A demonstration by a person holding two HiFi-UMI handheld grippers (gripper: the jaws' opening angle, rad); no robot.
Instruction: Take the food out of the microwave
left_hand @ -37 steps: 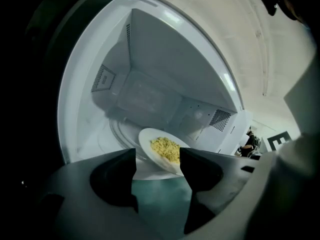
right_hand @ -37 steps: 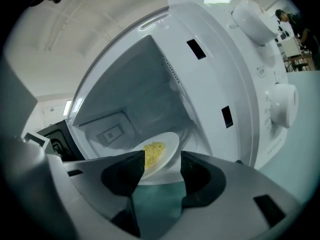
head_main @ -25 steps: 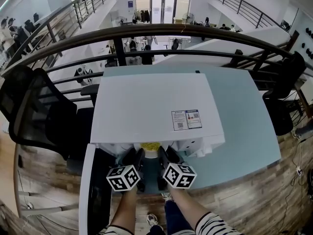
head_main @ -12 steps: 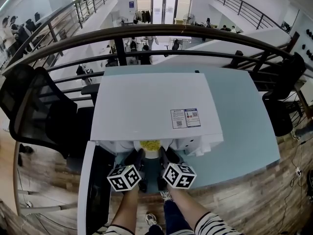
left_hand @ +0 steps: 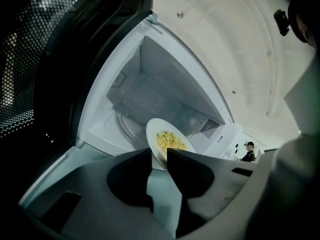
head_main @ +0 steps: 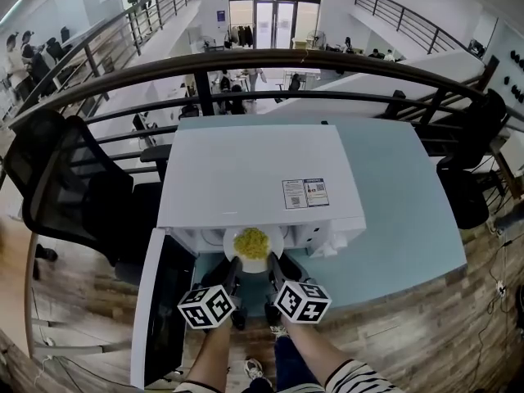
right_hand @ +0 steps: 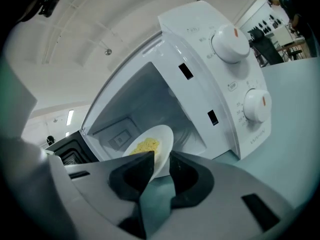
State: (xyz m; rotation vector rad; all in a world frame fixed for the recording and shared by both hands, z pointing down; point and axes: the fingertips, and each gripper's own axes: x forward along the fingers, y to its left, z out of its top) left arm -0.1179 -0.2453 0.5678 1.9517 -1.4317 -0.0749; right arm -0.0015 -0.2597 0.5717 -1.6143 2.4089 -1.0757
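Note:
A white plate (head_main: pixel 232 245) with yellow food (head_main: pixel 251 241) hangs just outside the mouth of the white microwave (head_main: pixel 254 170), whose door (head_main: pixel 164 301) stands swung open at the left. My left gripper (head_main: pixel 234 264) pinches the plate's near-left rim and my right gripper (head_main: pixel 273 264) the near-right rim; both pairs of jaws are closing on that rim. In the left gripper view the plate (left_hand: pixel 165 134) sits edge-on in the left gripper (left_hand: pixel 159 155), with the empty cavity (left_hand: pixel 140 94) behind. In the right gripper view the plate (right_hand: pixel 159 136) is wedged in the right gripper (right_hand: pixel 161 160).
The microwave stands on a pale teal table (head_main: pixel 401 211); its control panel with two knobs (right_hand: pixel 231 43) is on the right. A black mesh chair (head_main: pixel 65 187) is at the left, and a dark railing (head_main: pixel 246 56) runs behind the table.
The plate has come out of the microwave towards me, lifted slightly, with both grippers drawing back together. Its whole top now shows in the head view.

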